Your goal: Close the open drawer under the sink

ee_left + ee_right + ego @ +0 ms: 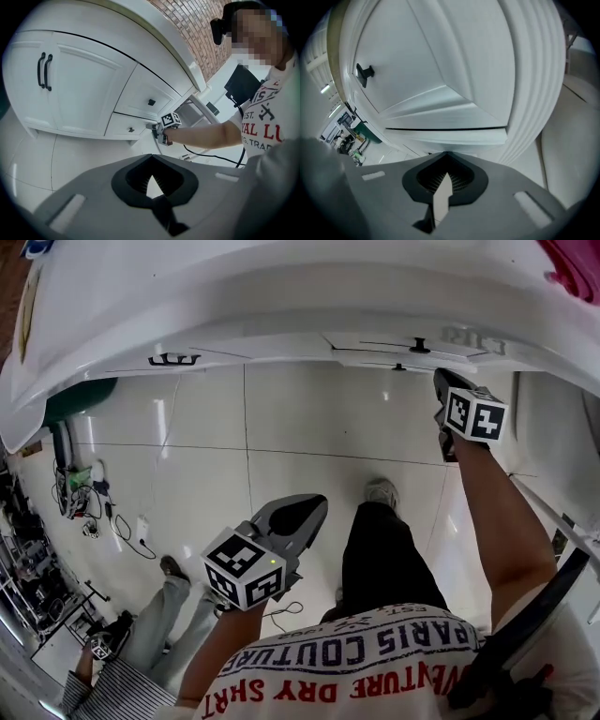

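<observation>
The white sink cabinet point(281, 306) fills the top of the head view. Two stacked drawers show black knobs, the upper drawer point(151, 102) and the lower drawer point(131, 130). My right gripper point(442, 381) is shut and empty, its tip pressed against the lower drawer's right end point(152, 126). In the right gripper view the drawer front point(431, 70) with its knob point(363, 74) looms close above the shut jaws point(445, 154). How far the drawer stands out I cannot tell. My left gripper point(314, 504) hangs shut and empty over the floor, well back from the cabinet point(150, 157).
Double cabinet doors with black bar handles point(44, 70) sit left of the drawers. Glossy white floor tiles point(309, 427) lie below. Cables and gear point(89, 502) clutter the floor at left. Another person's legs point(164, 615) stand at lower left. A brick wall point(197, 28) rises behind.
</observation>
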Demonstrator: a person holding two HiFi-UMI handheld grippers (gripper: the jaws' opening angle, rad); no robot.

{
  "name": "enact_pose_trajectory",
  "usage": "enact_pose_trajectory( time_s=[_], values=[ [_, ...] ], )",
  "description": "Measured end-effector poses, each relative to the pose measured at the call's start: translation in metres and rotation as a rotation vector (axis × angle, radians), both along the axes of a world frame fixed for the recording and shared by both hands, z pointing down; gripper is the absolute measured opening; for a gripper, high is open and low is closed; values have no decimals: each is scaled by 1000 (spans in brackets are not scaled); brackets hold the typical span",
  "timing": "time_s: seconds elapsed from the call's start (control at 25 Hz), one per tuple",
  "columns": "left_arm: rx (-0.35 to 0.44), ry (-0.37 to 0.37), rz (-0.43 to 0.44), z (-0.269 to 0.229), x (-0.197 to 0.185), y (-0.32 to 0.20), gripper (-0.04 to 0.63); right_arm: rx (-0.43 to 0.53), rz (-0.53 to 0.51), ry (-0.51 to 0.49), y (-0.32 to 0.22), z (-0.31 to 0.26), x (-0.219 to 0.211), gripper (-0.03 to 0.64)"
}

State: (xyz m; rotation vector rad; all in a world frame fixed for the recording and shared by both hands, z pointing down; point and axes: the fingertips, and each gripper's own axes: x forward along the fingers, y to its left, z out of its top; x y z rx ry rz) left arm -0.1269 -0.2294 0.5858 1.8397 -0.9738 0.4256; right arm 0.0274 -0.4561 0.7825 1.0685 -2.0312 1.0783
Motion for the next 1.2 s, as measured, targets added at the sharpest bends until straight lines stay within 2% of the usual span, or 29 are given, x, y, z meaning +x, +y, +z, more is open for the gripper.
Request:
enact_pose_trajectory(
  time_s=[0.4, 0.6, 0.76, 1.0, 1.2],
  values=[
    [-5, -6, -17, 3, -11, 1, -17, 37, 44, 37, -15, -4, 0, 8],
    [18, -6, -12, 4, -11, -4, -17, 60, -10, 55, -14, -4, 2, 9],
    [45, 4, -9, -4, -6, -9, -17, 29, -39, 49, -2, -14, 6, 9],
    [95, 35, 15, -30, 9, -10, -17, 88, -218, 29, 45, -65, -1, 9],
    [162, 44, 52, -66, 25, -6, -17, 110, -240, -96, 102, -139, -7, 9]
  ],
)
